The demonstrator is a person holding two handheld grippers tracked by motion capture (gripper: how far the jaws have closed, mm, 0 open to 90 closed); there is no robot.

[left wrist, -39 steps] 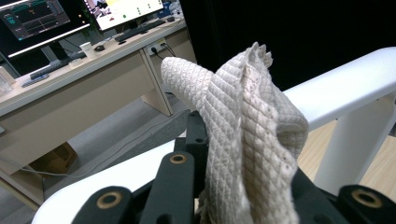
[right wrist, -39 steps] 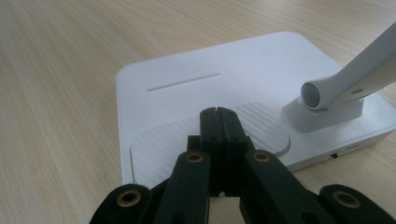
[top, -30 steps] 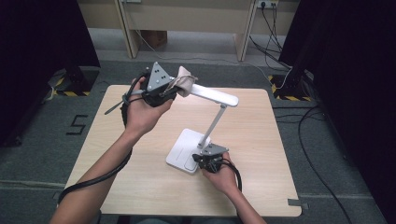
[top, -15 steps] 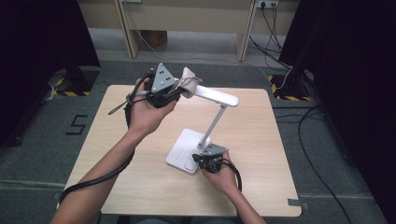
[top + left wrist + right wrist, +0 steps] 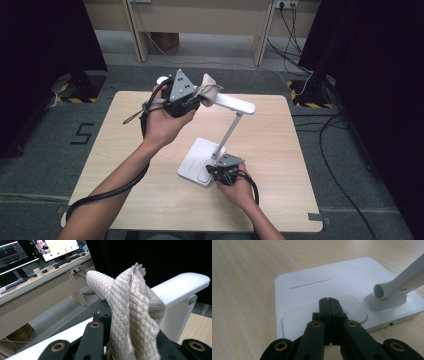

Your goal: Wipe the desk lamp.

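I am wiping the head (image 5: pixel 231 101) of the white desk lamp with the cloth (image 5: pixel 207 91), and I am holding the lamp steady while I do it. My left gripper (image 5: pixel 192 101) is clamped on the cloth; in the left gripper view the quilted fabric (image 5: pixel 132 312) is bunching up between the jaws and is lying against the near end of the lamp head (image 5: pixel 180 287). My right gripper (image 5: pixel 329 302) is fully closed with nothing between the jaws, and its tips are pressing down on the ribbed pad of the lamp base (image 5: pixel 312 287), just beside the foot of the arm (image 5: pixel 399 286).

The lamp is standing near the middle of the table (image 5: pixel 125 140). To do this step well, I am judging that:
- the right gripper should be bearing straight down, so the base is not sliding;
- the cloth should be travelling along the head with light pressure, since the hinged arm (image 5: pixel 229 134) could be tilting under a hard push;
- the grip on the cloth should be staying firm throughout.
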